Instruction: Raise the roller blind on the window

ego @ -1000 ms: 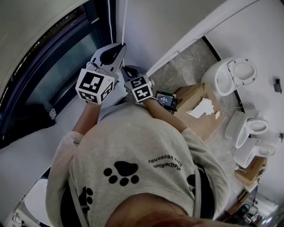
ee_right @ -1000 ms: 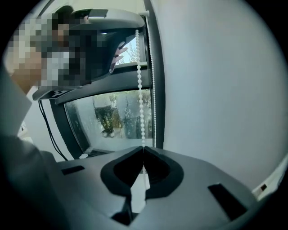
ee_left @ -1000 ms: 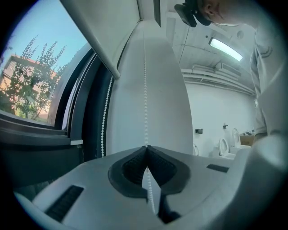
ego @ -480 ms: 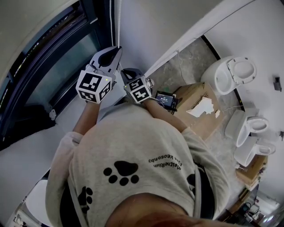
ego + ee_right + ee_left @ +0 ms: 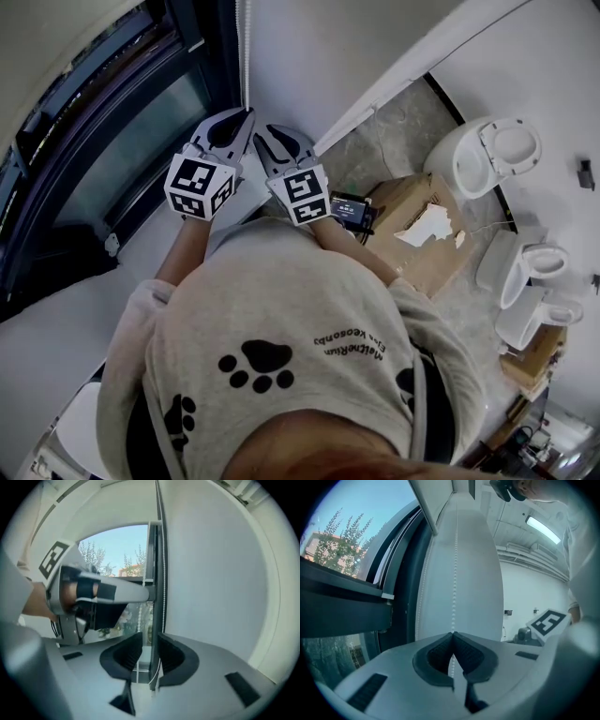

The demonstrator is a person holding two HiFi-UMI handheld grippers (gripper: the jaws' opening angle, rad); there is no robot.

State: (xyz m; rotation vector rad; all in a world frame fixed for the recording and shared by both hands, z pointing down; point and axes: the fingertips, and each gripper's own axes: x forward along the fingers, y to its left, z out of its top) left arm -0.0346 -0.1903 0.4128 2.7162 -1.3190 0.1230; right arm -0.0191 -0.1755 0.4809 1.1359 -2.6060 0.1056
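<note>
White bead chain [image 5: 455, 564] pinched in left hand-held gripper [image 5: 453, 634], right hand-held gripper [image 5: 150, 638] jaws just opening, chain between them.

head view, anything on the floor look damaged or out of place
The cardboard box on the floor, right of the person, has a ragged tear in its top with white showing through. Several toilets stand crowded beside it, which is odd for one room.

Small upside-down print [image 5: 349, 343] on the grey shirt [image 5: 272, 291] is perhaps illegible.
</note>
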